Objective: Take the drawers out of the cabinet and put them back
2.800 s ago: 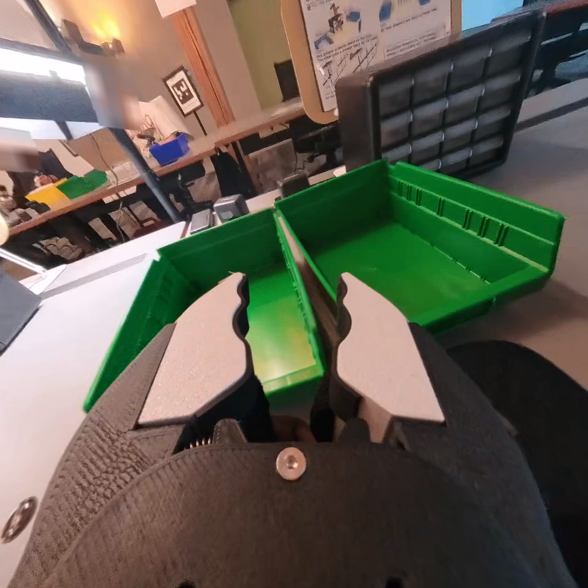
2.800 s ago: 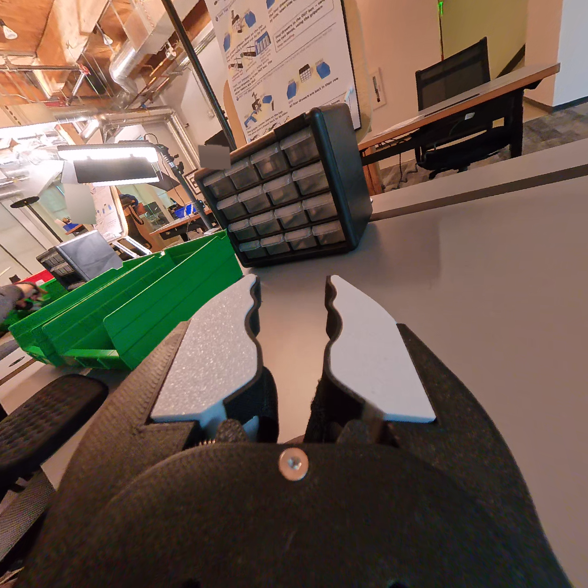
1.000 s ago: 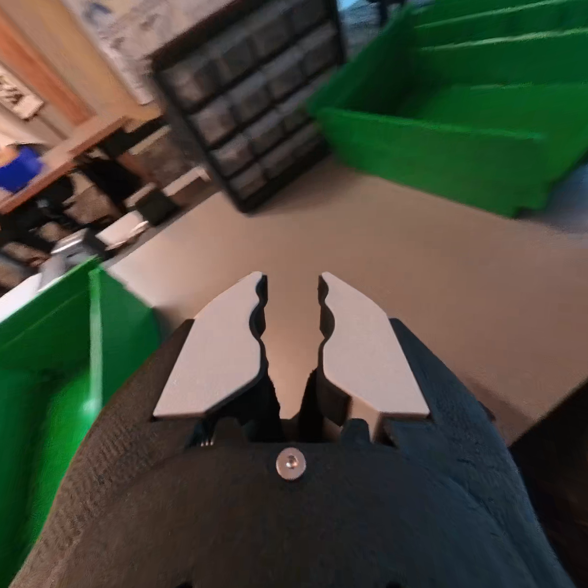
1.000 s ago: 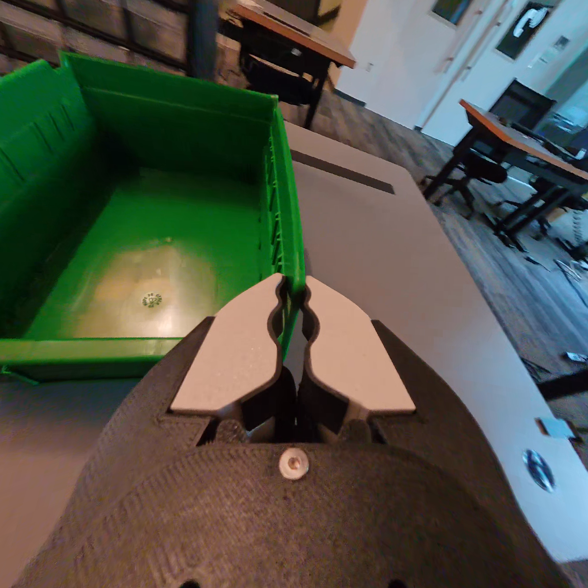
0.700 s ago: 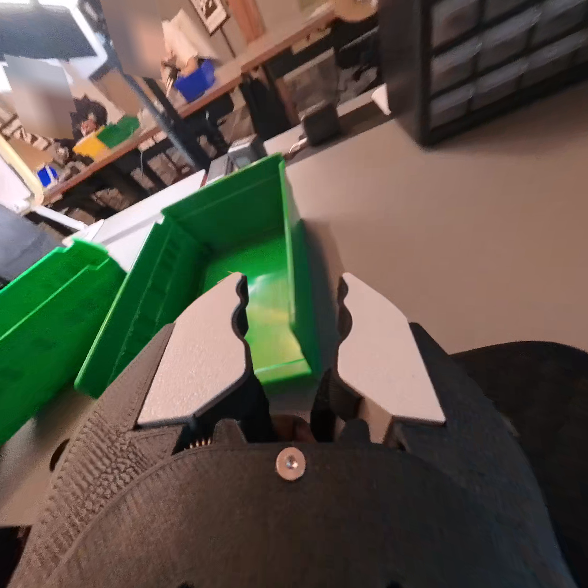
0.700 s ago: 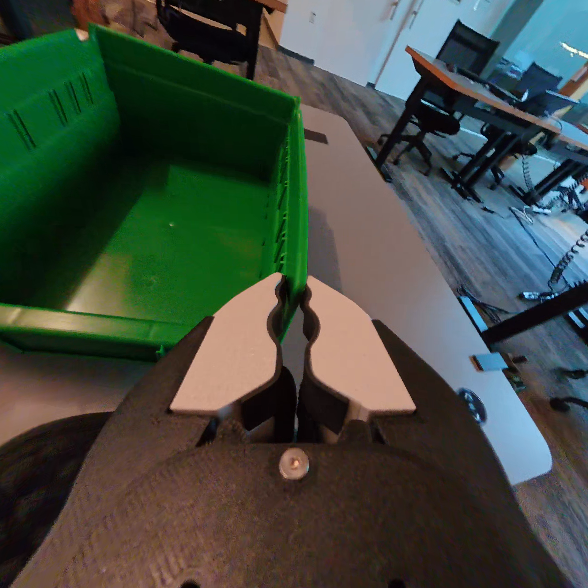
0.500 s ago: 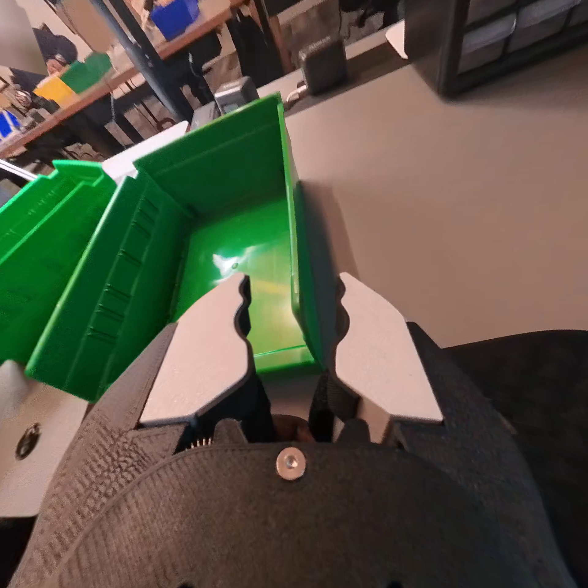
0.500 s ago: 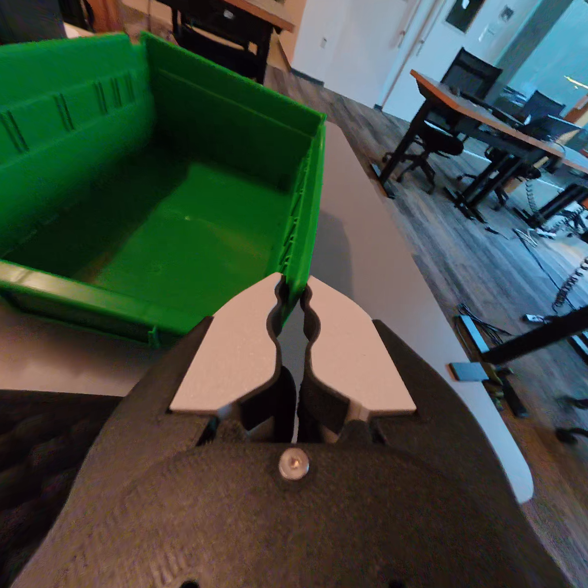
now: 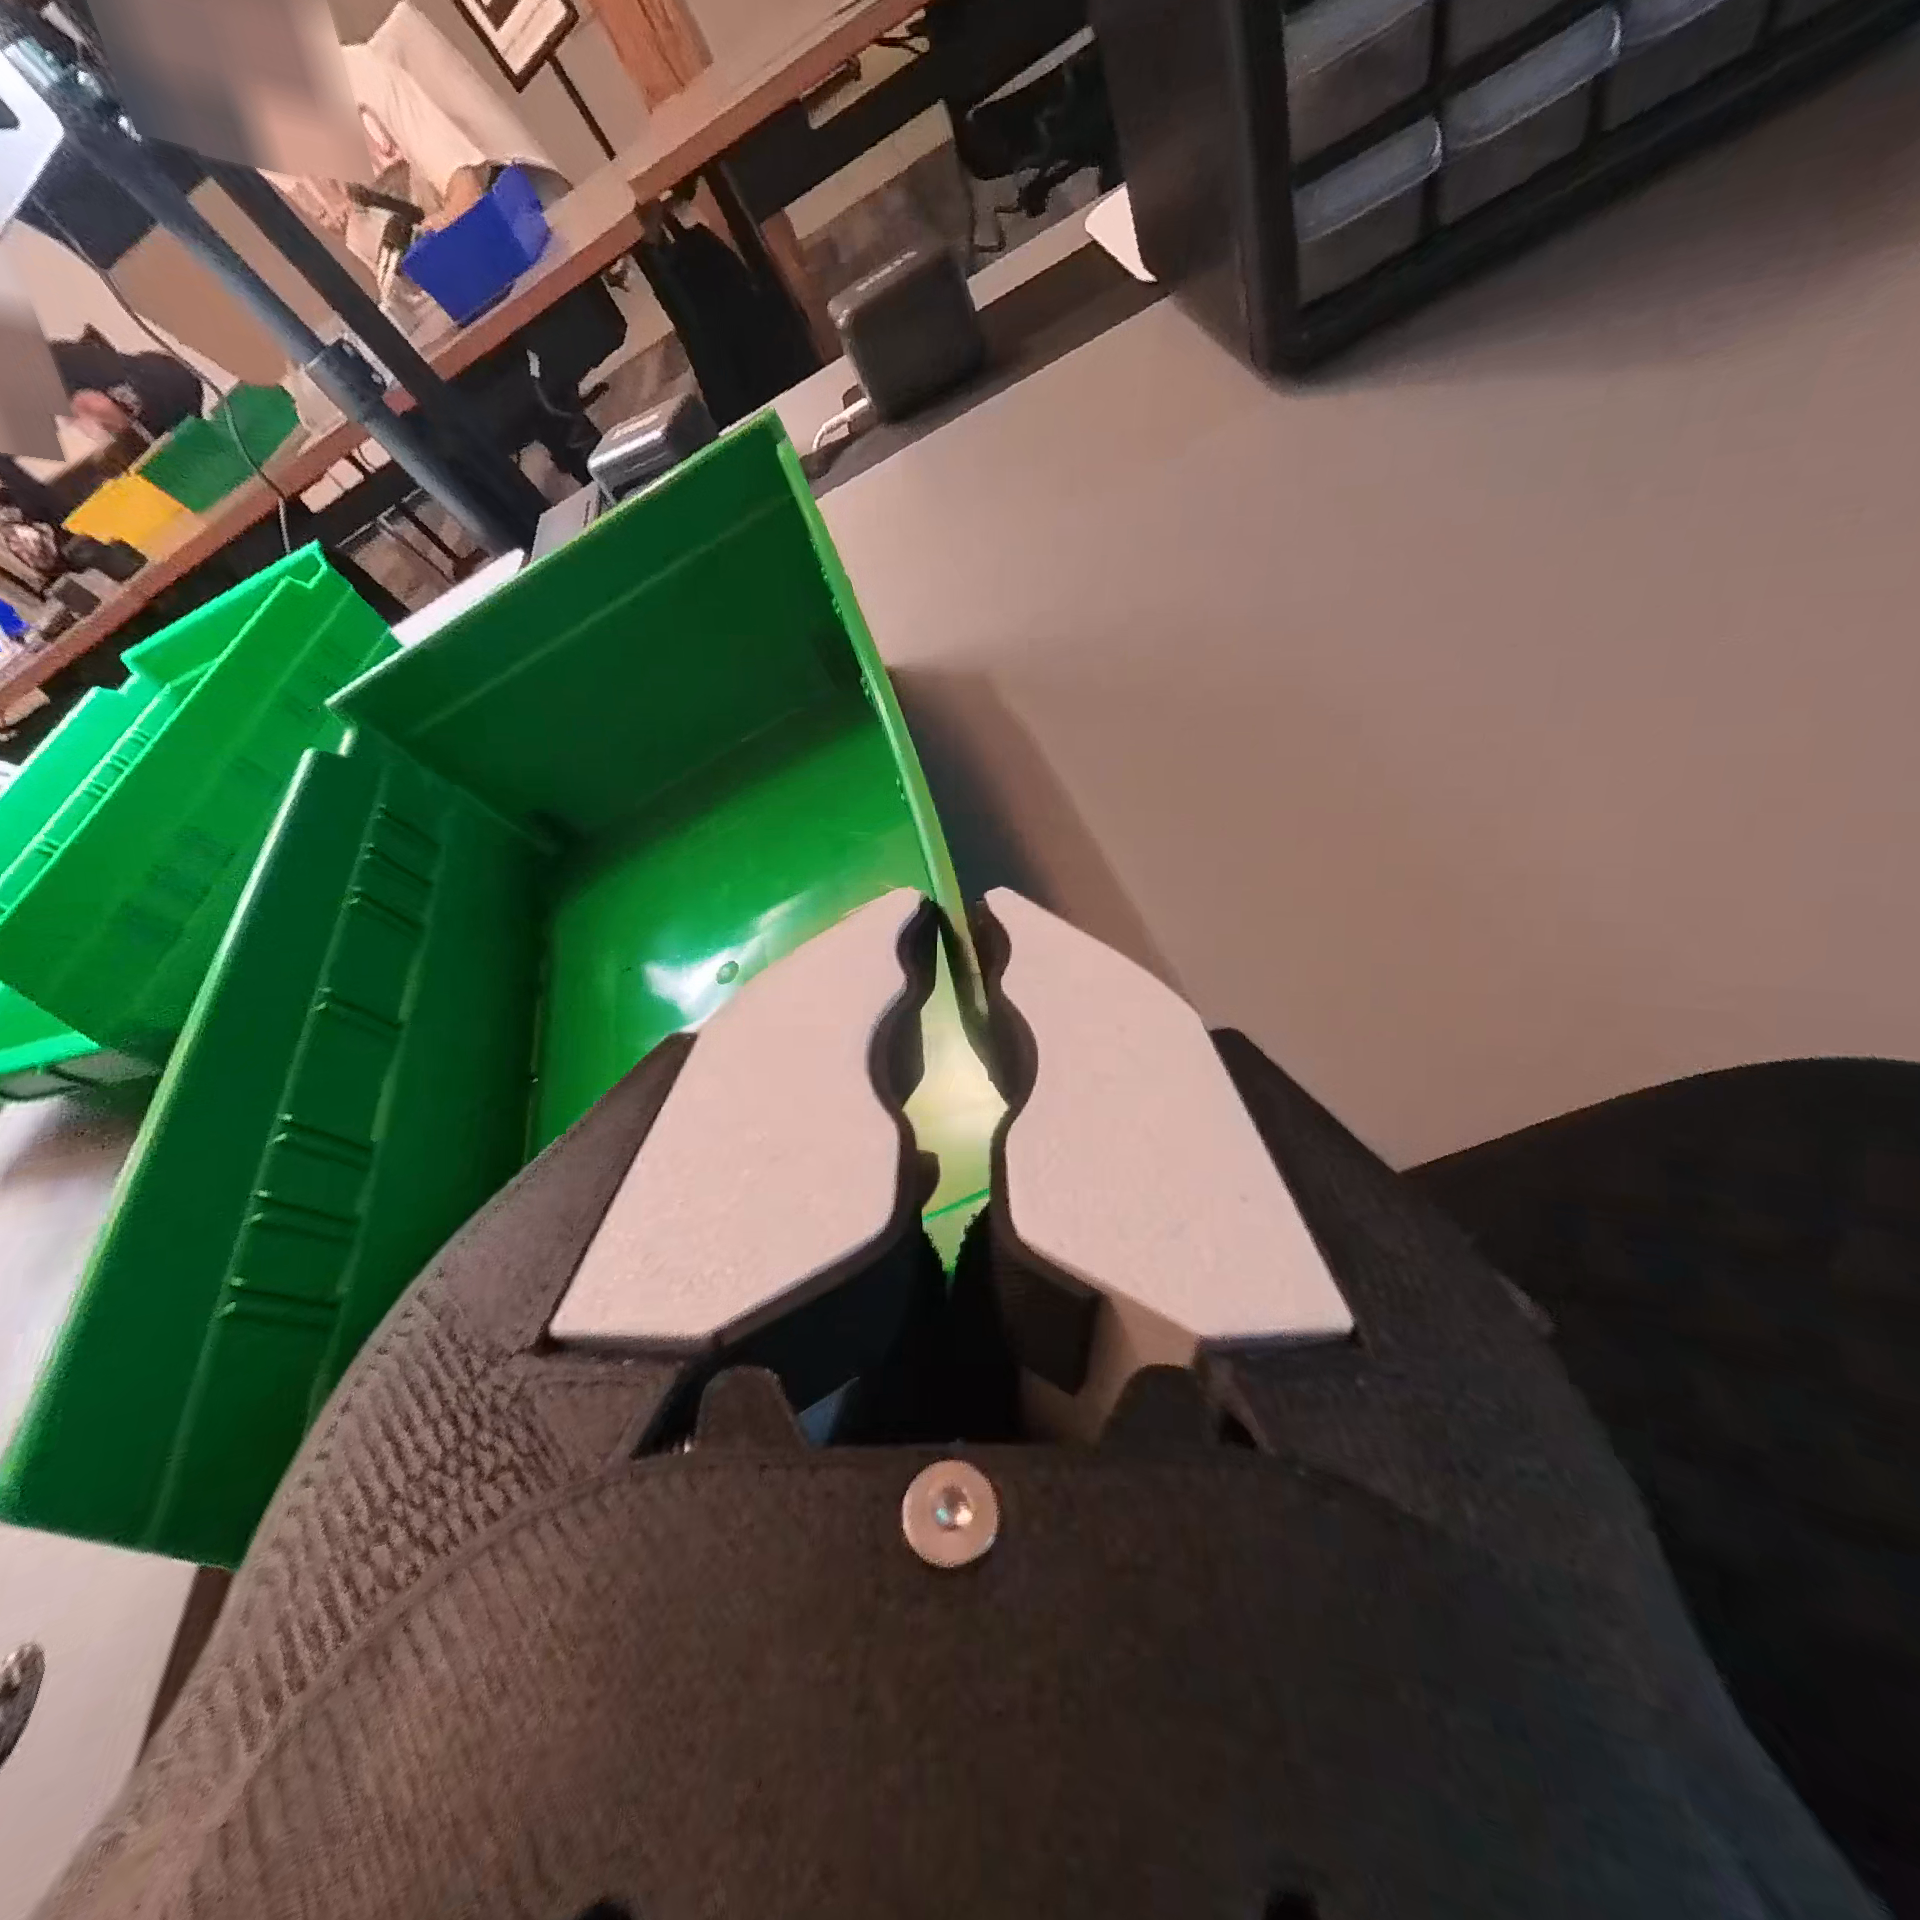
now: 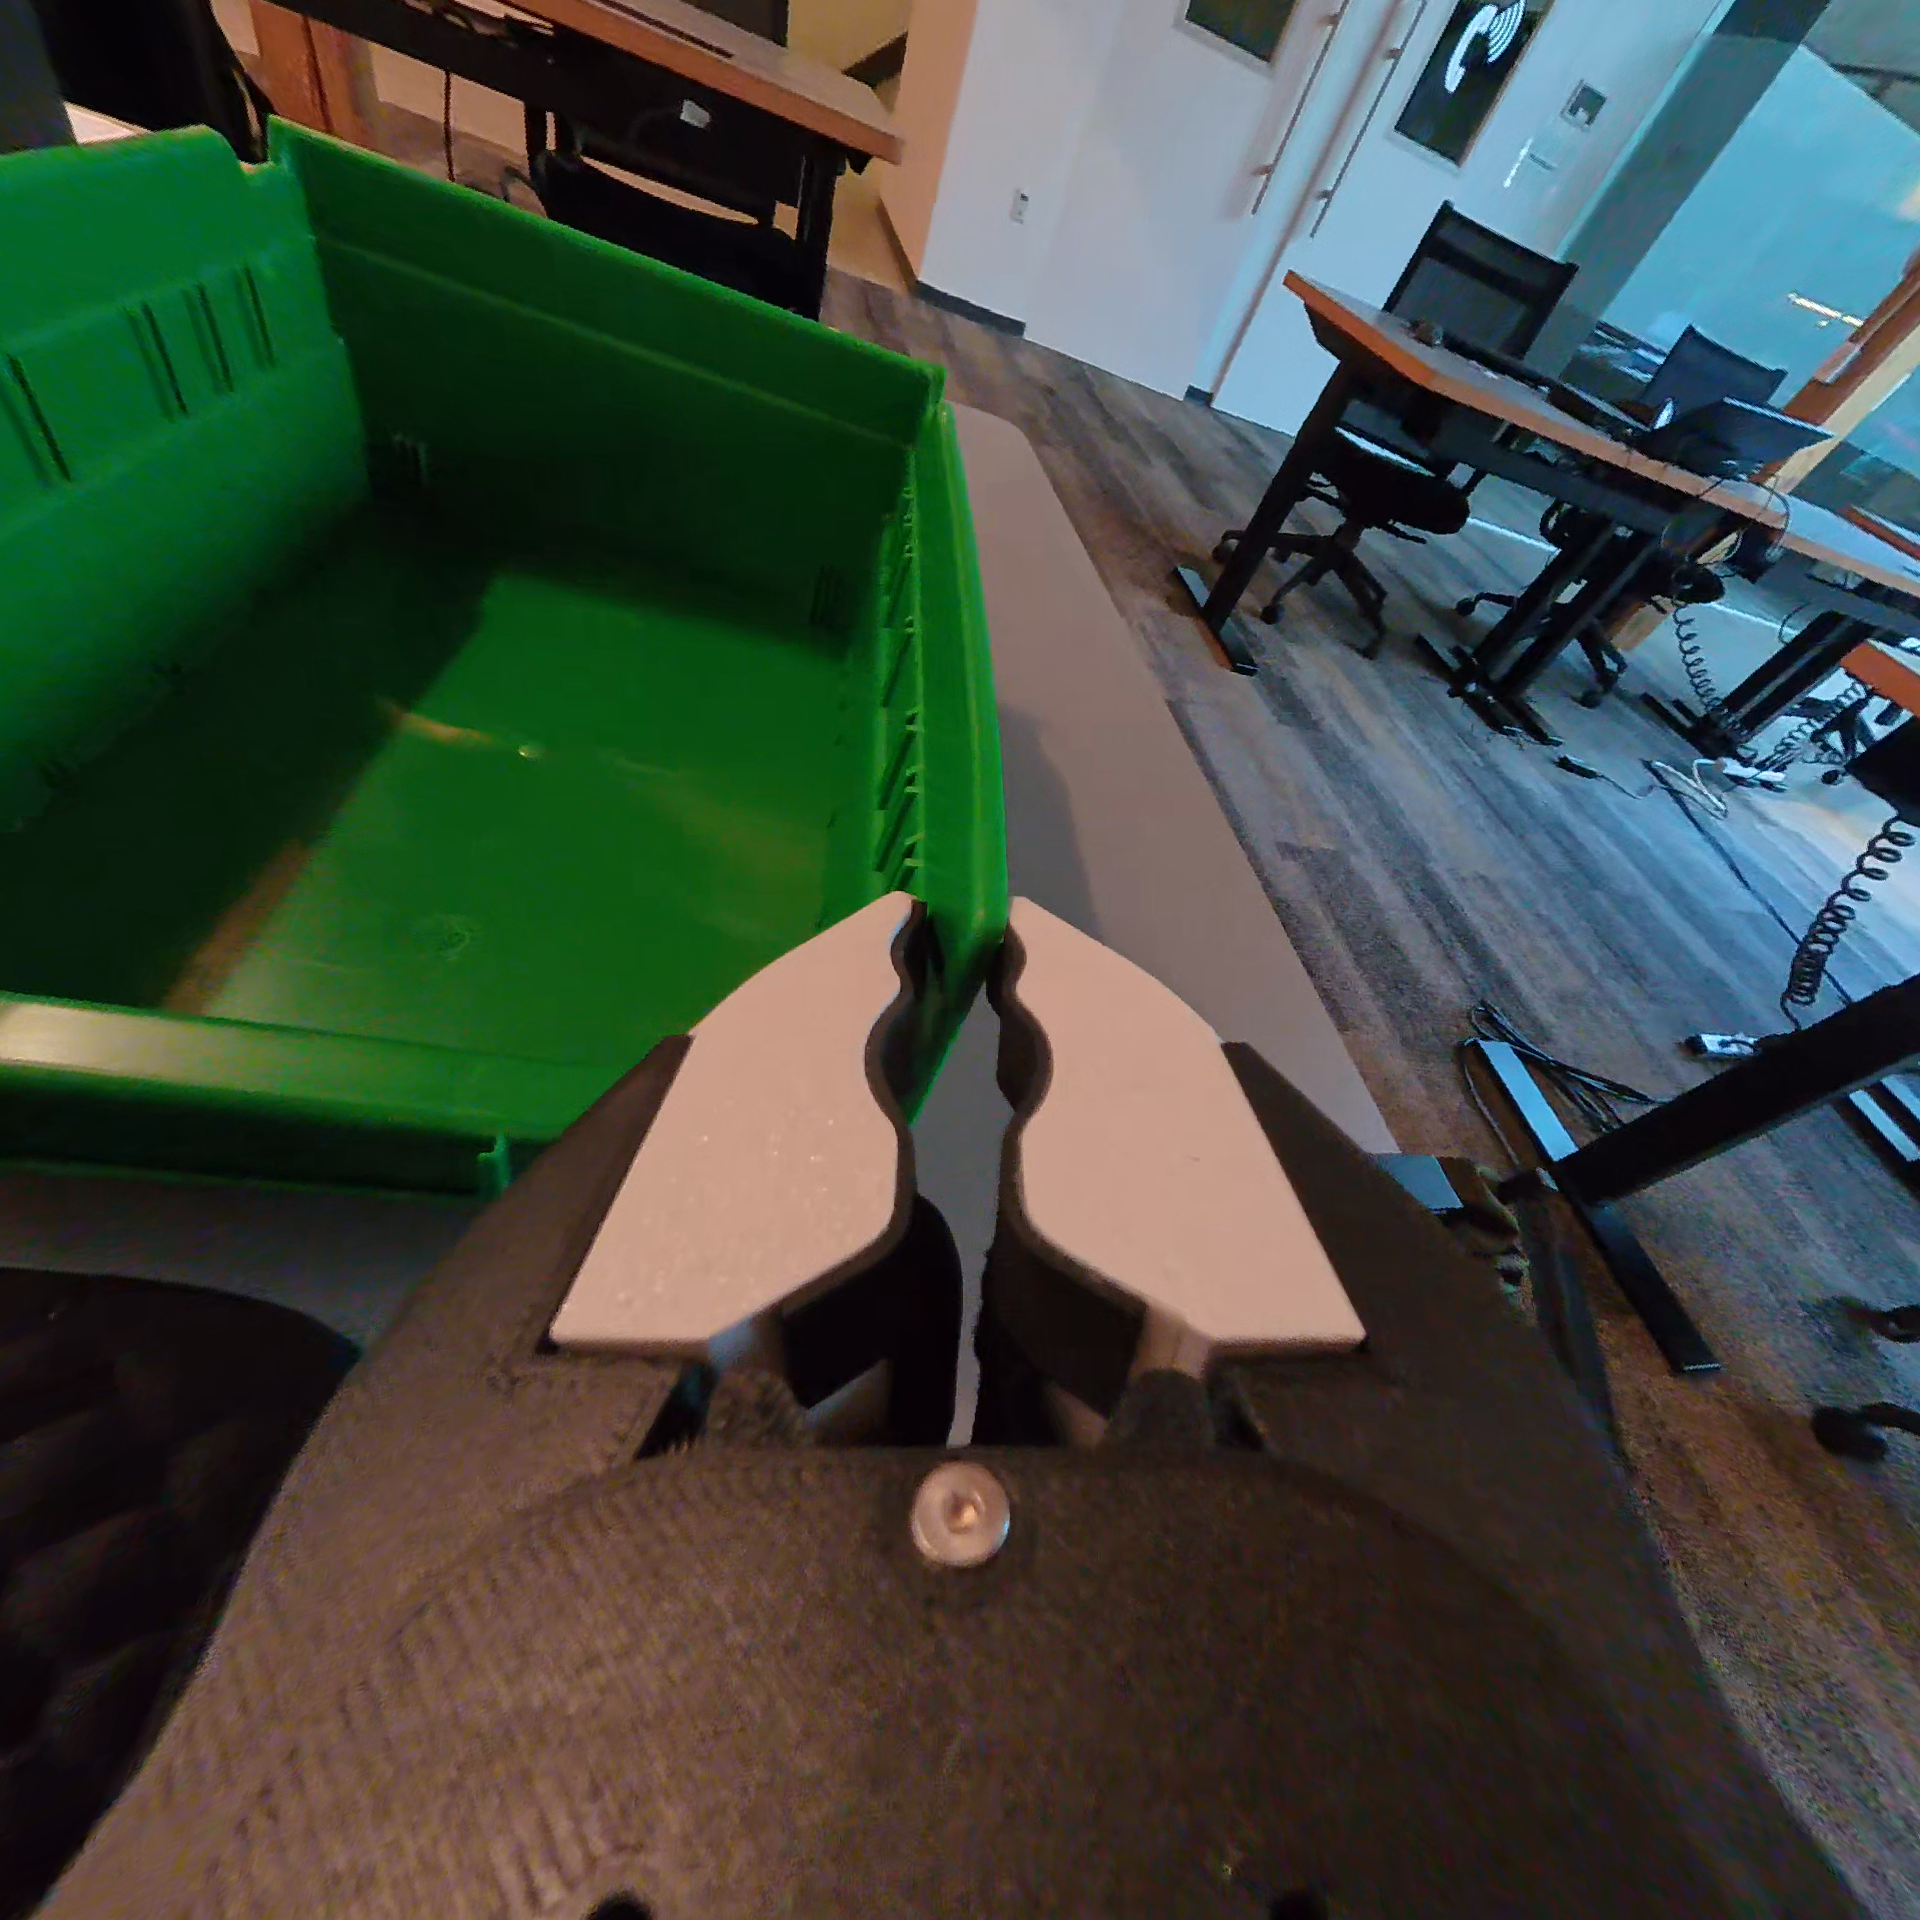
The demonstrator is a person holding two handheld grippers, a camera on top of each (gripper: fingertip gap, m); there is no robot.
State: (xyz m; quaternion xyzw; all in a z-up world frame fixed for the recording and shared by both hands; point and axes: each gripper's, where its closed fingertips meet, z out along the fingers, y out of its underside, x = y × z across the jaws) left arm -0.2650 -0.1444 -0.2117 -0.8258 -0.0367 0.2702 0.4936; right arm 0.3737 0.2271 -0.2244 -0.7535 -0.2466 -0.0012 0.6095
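Observation:
In the left wrist view my left gripper [image 9: 954, 914] is shut on the right side wall of an empty green bin [image 9: 665, 665] that rests on the grey table [image 9: 1455, 675]. The black cabinet [image 9: 1507, 156] with its small clear drawers stands at the far right of that view, drawers in. In the right wrist view my right gripper [image 10: 961, 914] is shut on the right side wall of another empty green bin [image 10: 468, 727], near its front corner.
A second green bin [image 9: 156, 821] lies to the left of the held one in the left wrist view. The table's right edge [image 10: 1195, 769] runs close beside the right bin, with floor, desks and chairs beyond. A dark chair back [image 9: 1714, 1299] is at the lower right.
My left gripper has closed from open onto the green bin's right wall. My right gripper stays shut on its bin's wall and the bin has shifted a little in view.

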